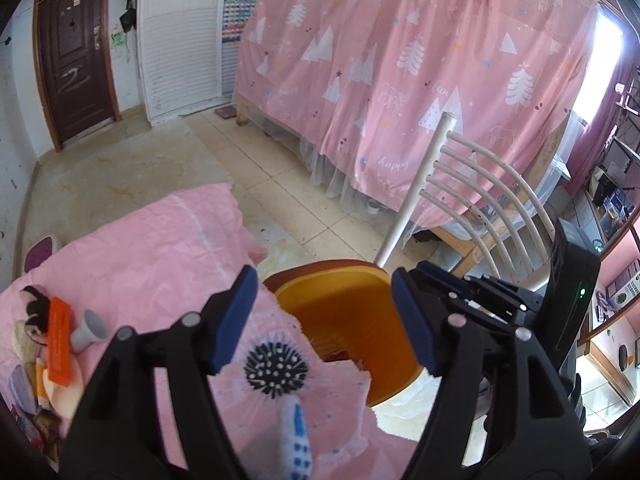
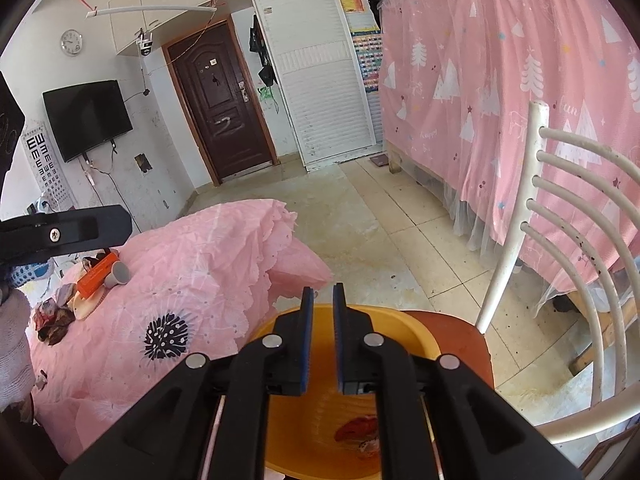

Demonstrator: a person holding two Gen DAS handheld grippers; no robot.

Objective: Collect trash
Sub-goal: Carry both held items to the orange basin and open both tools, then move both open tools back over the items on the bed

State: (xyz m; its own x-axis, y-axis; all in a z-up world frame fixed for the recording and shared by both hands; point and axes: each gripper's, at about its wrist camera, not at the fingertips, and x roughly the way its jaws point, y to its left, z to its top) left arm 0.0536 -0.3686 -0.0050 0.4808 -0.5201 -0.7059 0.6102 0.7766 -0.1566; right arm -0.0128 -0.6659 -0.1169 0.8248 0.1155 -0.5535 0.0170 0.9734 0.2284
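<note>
I hold my left tool [image 1: 324, 320] tilted down over the near rim of the orange basin [image 1: 340, 300], its blue pads [image 1: 236, 320] standing well apart with nothing between them. My right tool [image 2: 320, 340] also tips down over the basin, its pads nearly together with a narrow gap, gripping nothing. The basin sits on the chair [image 2: 536, 240] seat beside the pink-covered surface [image 2: 192, 264]. A reddish wrapper [image 2: 356, 430] lies on the basin's bottom. More trash [image 2: 52, 320] lies on the surface's far left, near an orange box [image 2: 96, 274].
</note>
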